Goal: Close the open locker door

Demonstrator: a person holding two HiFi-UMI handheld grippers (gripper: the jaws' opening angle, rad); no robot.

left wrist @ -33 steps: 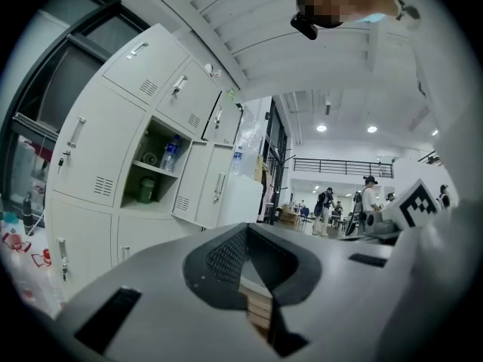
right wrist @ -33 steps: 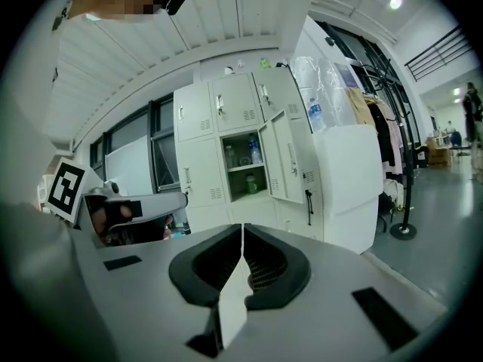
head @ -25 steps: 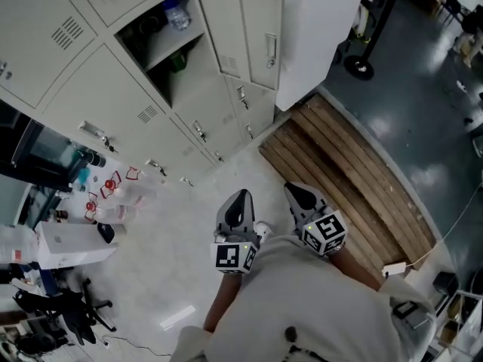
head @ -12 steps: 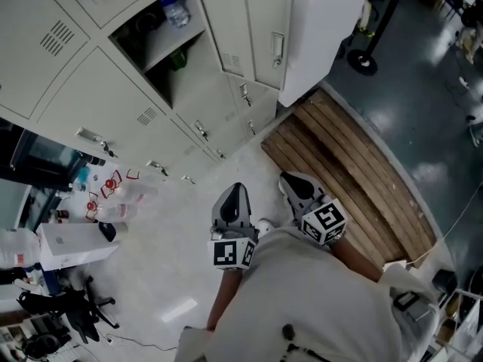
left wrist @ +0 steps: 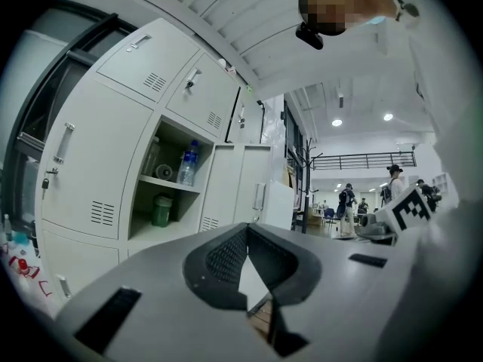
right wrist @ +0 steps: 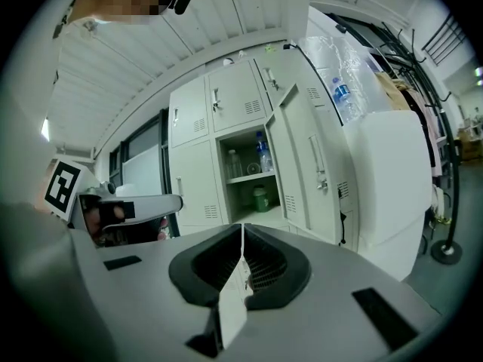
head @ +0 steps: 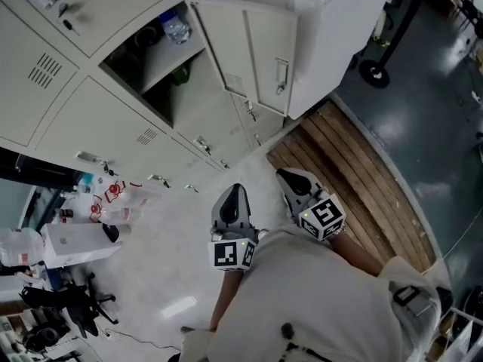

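Looking down, I see my left gripper point(head: 235, 196) and right gripper point(head: 291, 179) both pressed together, pinching nothing. At 12 o'clock, well apart from them, the locker door point(head: 256, 51) stands open; a water bottle point(head: 177, 29) sits in its compartment point(head: 189, 100) at 11 o'clock.

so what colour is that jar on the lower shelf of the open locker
The jar is green, with a darker green lid; the left gripper view shows it best.

There's the left gripper point(head: 236, 196) and the right gripper point(head: 291, 179), both held out ahead of the person's body, side by side and close, pointing roughly level. Fingers point(right wrist: 215, 262) pressed together on each one, nothing between them, marker cubes point(head: 232, 254) facing up.
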